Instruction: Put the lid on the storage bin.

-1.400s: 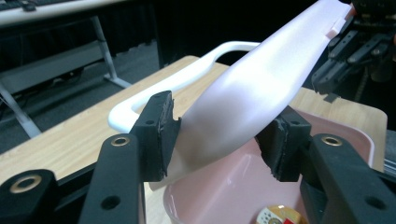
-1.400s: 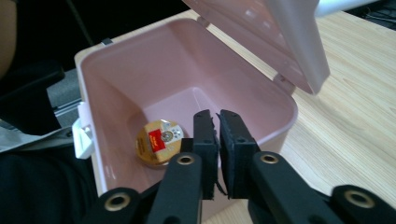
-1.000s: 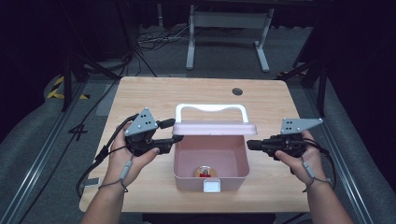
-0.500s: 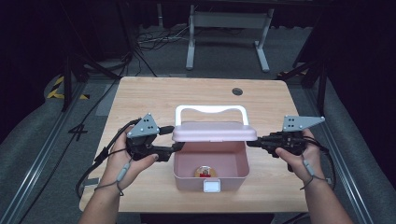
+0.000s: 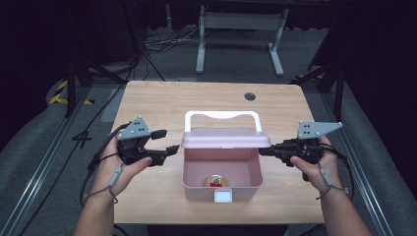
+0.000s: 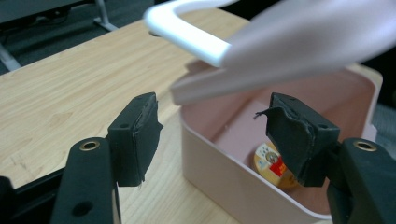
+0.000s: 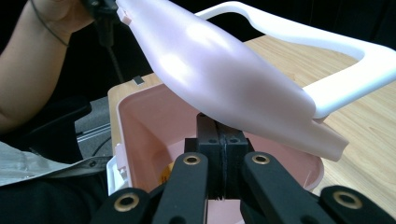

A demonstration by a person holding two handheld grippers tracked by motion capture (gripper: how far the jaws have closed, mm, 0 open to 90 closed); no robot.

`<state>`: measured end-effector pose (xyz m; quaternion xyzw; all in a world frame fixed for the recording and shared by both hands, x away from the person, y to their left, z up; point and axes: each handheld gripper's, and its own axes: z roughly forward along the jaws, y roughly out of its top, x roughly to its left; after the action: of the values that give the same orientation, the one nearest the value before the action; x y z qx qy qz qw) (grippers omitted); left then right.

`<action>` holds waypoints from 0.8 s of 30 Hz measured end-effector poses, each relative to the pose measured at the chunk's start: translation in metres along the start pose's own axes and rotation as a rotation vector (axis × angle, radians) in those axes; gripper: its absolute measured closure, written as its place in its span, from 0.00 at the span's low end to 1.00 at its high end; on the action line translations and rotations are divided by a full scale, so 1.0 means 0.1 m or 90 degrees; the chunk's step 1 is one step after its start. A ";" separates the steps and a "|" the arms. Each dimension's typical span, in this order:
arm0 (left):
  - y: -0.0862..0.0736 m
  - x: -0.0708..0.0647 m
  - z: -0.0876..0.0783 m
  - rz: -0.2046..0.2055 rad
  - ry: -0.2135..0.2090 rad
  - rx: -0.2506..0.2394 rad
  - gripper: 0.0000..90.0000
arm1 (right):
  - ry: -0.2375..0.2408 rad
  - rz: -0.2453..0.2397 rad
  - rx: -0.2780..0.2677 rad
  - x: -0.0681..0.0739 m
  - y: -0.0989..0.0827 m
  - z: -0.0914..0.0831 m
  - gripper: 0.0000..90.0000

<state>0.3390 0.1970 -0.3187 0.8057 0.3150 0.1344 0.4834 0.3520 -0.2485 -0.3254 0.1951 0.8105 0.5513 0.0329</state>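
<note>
A pink box (image 5: 188, 169) stands near the table's front edge. Its pink lid (image 5: 226, 138) with a white handle (image 5: 221, 115) hangs tilted, half open, over it. A small round yellow and red thing (image 5: 215, 181) lies on the box floor. My left gripper (image 5: 167, 141) is just left of the box. Its jaws have just been opening and nothing is between them. In the left gripper view, the left gripper (image 6: 212, 121) faces the box's corner (image 6: 224, 172) under the lid (image 6: 303, 42). My right gripper (image 5: 263, 150) is shut, and its tips (image 7: 219, 135) sit right under the lid's right edge (image 7: 219, 70).
The wooden table (image 5: 162, 103) has a round cable hole (image 5: 250, 96) at the back right. A white latch (image 5: 223, 196) sits on the box's front wall. Behind the table stands a white metal frame (image 5: 236, 29) on a dark floor with cables.
The lid has tipped down from nearly upright to half open over the box. My left gripper has let go of the lid's left edge, opened and drawn back to the left. The right gripper stayed put.
</note>
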 end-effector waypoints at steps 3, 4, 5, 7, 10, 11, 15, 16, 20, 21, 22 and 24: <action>-0.02 0.10 -0.04 -0.015 0.020 -0.016 0.39 | 0.010 0.003 0.010 0.01 -0.01 0.02 0.99; -0.03 0.14 -0.05 -0.018 0.024 -0.018 0.39 | 0.012 0.003 0.015 0.02 -0.02 0.02 0.99; -0.03 0.15 -0.05 -0.019 0.026 -0.019 0.39 | 0.015 0.003 0.019 0.03 -0.02 0.03 0.99; -0.05 0.20 -0.06 -0.026 0.033 -0.024 0.39 | 0.017 0.004 0.026 0.04 -0.03 0.03 0.99; -0.08 0.29 -0.05 -0.032 0.051 -0.026 0.39 | 0.019 0.001 0.033 0.06 -0.04 0.03 0.99; -0.09 0.32 -0.04 -0.034 0.058 -0.026 0.39 | 0.021 0.001 0.035 0.07 -0.04 0.03 0.99; -0.12 0.42 -0.01 -0.041 0.083 -0.027 0.39 | 0.022 -0.003 0.049 0.10 -0.05 0.02 0.99; -0.12 0.45 0.00 -0.041 0.088 -0.030 0.39 | 0.021 -0.006 0.054 0.11 -0.06 0.01 0.99; -0.13 0.52 0.05 -0.044 0.117 -0.044 0.40 | 0.019 -0.015 0.069 0.15 -0.08 0.01 0.98; -0.13 0.54 0.06 -0.043 0.129 -0.043 0.40 | 0.019 -0.016 0.074 0.16 -0.08 0.01 0.98; -0.14 0.55 0.07 -0.042 0.137 -0.041 0.40 | 0.019 -0.016 0.076 0.16 -0.09 0.00 0.99; -0.16 0.60 0.09 -0.044 0.151 -0.038 0.40 | 0.018 -0.015 0.083 0.17 -0.10 0.00 0.98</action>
<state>0.3832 0.2343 -0.3416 0.7579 0.3935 0.2213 0.4709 0.3335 -0.2456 -0.3313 0.1797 0.8473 0.4996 0.0153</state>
